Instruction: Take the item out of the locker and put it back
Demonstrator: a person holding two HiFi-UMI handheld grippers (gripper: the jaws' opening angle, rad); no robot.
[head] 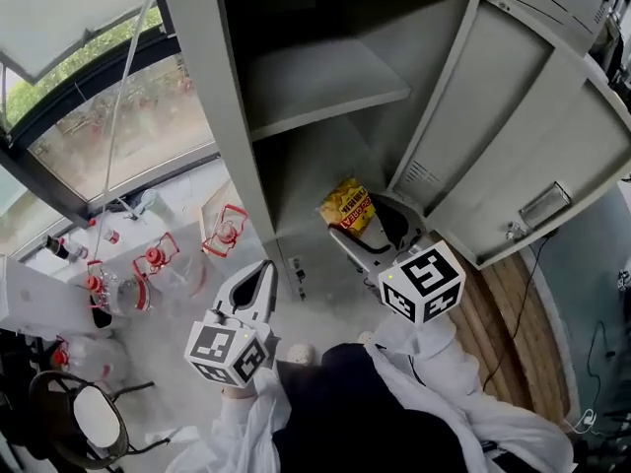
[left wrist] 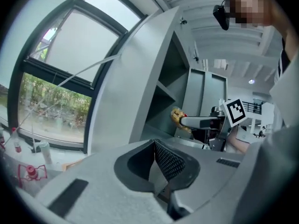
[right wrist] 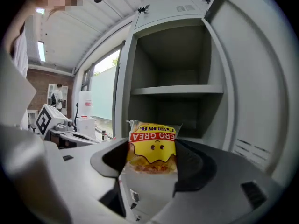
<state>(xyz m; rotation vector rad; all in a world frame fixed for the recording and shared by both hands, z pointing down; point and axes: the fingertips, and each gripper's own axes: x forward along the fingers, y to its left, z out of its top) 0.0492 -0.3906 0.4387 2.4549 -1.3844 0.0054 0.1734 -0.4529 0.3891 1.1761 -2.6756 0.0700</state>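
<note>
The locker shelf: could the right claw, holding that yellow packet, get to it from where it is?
Probably yes. The door stands wide open, and the right claw, shut on the packet, is at the opening of the locker below the shelf, with nothing showing between them.

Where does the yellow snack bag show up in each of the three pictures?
Head view: snack bag at centre, held by the right tongs before the open locker.
Left gripper view: small, right of centre, at the locker's opening.
Right gripper view: dead centre, clamped between the tongs.
Shared landmark: the locker's shelf.
</note>
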